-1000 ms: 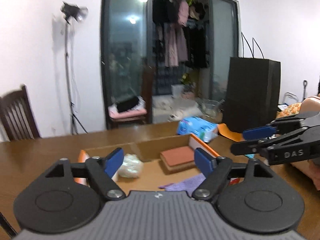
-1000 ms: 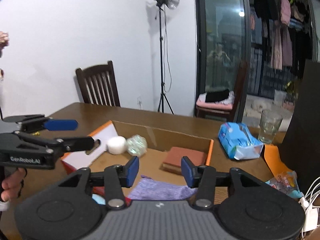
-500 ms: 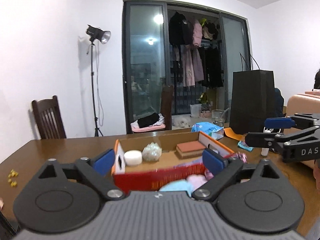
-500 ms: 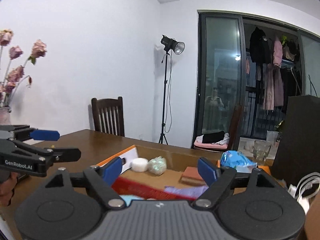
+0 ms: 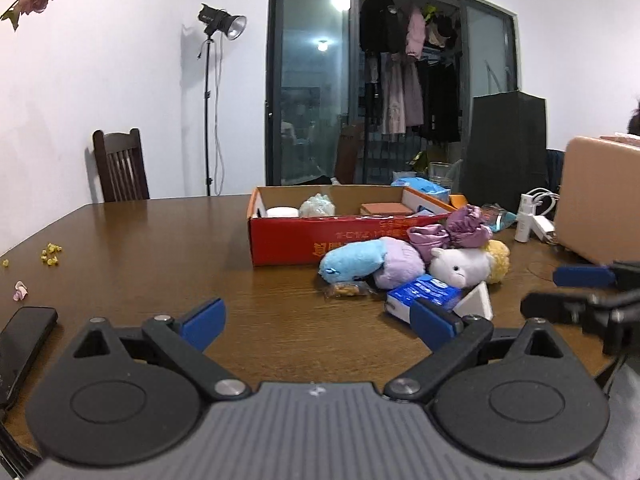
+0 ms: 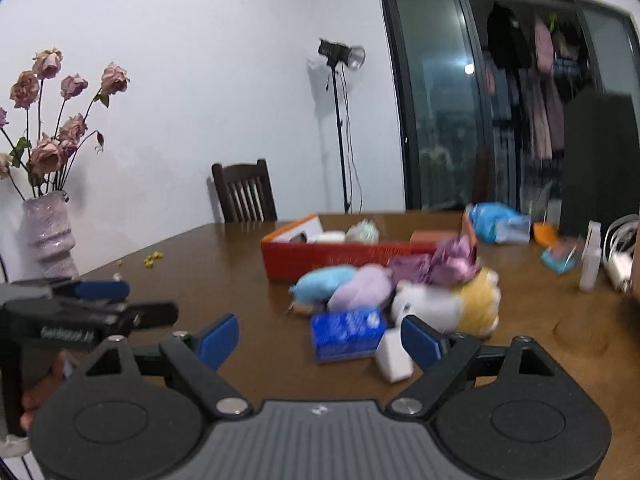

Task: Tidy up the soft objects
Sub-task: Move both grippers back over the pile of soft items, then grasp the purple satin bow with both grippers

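A pile of soft toys lies on the wooden table in front of a red cardboard box [image 5: 288, 236] [image 6: 320, 254]: a blue plush [image 5: 352, 264] [image 6: 324, 286], a lilac plush [image 5: 400, 268] [image 6: 362, 288], a white plush [image 5: 460, 266] [image 6: 424, 304], a yellow plush [image 5: 498, 258] [image 6: 480, 300] and purple satin cloth [image 5: 460, 228] [image 6: 432, 266]. The box holds a white round, a pale netted ball and a brown sponge. My left gripper [image 5: 316, 320] [image 6: 132, 300] is open and empty, short of the pile. My right gripper [image 6: 320, 338] [image 5: 568, 292] is open and empty, just before the pile.
A blue packet [image 5: 424, 294] [image 6: 346, 334] and a white wedge [image 5: 478, 300] [image 6: 394, 356] lie before the toys. A vase of dried roses [image 6: 50, 232], a black phone [image 5: 22, 340], a blue bag [image 6: 496, 222], a charger [image 5: 534, 222] and a black paper bag [image 5: 504, 152] stand around.
Both grippers have pulled back from over the box toward the table's near side and dropped lower; the toy pile in front of the box has come into view. Both stay open.
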`<action>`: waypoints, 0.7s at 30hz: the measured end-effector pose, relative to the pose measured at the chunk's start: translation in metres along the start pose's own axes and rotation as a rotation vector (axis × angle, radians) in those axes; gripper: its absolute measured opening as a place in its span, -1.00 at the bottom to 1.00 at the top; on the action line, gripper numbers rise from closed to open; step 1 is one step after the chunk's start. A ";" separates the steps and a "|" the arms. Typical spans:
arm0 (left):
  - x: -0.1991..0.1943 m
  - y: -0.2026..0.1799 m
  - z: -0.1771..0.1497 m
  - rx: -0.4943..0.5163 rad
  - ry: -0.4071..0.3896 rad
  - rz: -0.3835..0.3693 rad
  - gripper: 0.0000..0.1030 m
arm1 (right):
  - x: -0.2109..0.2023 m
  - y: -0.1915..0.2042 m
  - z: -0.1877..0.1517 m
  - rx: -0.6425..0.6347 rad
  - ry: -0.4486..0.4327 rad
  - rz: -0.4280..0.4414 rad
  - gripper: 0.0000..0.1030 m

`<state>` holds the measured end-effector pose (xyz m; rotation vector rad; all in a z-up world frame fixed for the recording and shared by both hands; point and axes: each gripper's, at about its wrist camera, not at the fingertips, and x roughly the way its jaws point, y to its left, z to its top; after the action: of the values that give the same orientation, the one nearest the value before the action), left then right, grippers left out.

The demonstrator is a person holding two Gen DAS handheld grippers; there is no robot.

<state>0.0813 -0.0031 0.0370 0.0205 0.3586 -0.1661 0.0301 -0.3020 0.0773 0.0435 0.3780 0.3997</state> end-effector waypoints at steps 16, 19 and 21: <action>0.071 -0.019 0.045 0.004 0.002 -0.132 0.94 | 0.034 -0.052 0.027 0.088 -0.070 -0.089 0.54; 0.113 -0.034 0.062 0.003 0.022 -0.179 0.78 | 0.052 -0.074 0.039 0.093 -0.069 -0.120 0.35; 0.145 -0.043 0.072 -0.014 0.064 -0.215 0.60 | 0.067 -0.092 0.049 0.106 -0.065 -0.144 0.27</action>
<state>0.2329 -0.0718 0.0536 -0.0264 0.4256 -0.3764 0.1393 -0.3588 0.0885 0.1319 0.3354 0.2354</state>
